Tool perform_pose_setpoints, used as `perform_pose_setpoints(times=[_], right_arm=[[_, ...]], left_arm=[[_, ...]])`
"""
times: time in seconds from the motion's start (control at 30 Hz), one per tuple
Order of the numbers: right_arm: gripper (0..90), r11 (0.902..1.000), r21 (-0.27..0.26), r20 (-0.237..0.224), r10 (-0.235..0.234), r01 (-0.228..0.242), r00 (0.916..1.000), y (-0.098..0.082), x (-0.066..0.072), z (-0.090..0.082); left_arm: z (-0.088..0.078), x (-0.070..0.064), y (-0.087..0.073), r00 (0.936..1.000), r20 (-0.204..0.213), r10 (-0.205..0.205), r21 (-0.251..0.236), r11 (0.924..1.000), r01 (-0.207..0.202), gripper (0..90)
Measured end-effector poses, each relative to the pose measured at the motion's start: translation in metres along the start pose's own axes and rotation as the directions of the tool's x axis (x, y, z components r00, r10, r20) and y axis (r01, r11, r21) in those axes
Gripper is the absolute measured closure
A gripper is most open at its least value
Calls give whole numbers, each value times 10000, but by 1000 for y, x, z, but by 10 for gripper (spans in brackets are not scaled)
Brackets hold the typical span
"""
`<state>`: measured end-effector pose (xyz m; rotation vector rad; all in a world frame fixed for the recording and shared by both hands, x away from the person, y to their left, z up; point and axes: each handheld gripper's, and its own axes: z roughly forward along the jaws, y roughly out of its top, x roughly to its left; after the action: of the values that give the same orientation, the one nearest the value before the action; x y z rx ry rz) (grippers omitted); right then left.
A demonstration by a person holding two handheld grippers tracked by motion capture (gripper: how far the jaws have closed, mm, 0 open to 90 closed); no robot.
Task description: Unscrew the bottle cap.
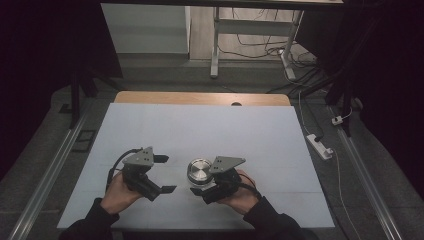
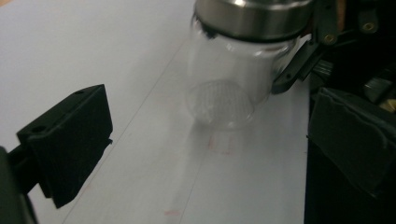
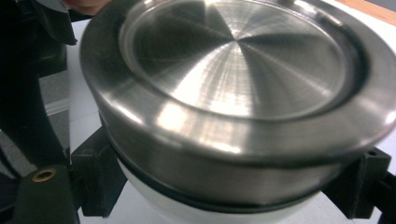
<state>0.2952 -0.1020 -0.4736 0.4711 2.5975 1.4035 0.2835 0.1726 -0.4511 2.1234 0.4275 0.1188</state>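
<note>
In the high view, a clear glass jar with a brushed-steel lid [image 1: 199, 172] stands upright on the white table [image 1: 210, 130], near the person's edge. The right gripper [image 1: 204, 192] is clamped on it just under the lid, while the left gripper [image 1: 165, 173] hovers just to its left, jaws apart and empty, pointing across at the jar.

In the left gripper view, the jar [image 2: 229, 70] sits ahead between the two spread black jaws, its upright axis leaning in the picture because the camera is rolled; the right gripper's finger [image 2: 299, 65] presses its far side.

In the right gripper view, the steel lid [image 3: 238, 79] lies directly above the closed jaws, which pinch the glass neck from both sides. By my judgement the free left gripper is the one placed to take the lid.
</note>
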Motion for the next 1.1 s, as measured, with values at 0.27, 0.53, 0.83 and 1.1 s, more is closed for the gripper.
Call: perform_pose_setpoints(times=[0.27, 0.53, 0.83, 1.1], right_arm=[[144, 9991, 106, -604, -403, 410, 9974, 0, 6, 3], [144, 9971, 186, -1251, -712, 741, 9896, 0, 9, 4], [144, 9963, 140, -1495, -815, 846, 9854, 2, 12, 2], [144, 9989, 188, -537, -417, 427, 9977, 2, 7, 1]], left_arm=[[12, 8, 20, 9831, 1628, 839, -412, 9961, -781, 24], [30, 6, 39, 9445, 2686, 1891, -279, 9817, -1886, 68], [40, -1, 47, 9214, 2902, 2586, -354, 9650, -2597, 179], [44, -9, 50, 9782, 1267, 1643, -118, 9864, -1641, 185]])
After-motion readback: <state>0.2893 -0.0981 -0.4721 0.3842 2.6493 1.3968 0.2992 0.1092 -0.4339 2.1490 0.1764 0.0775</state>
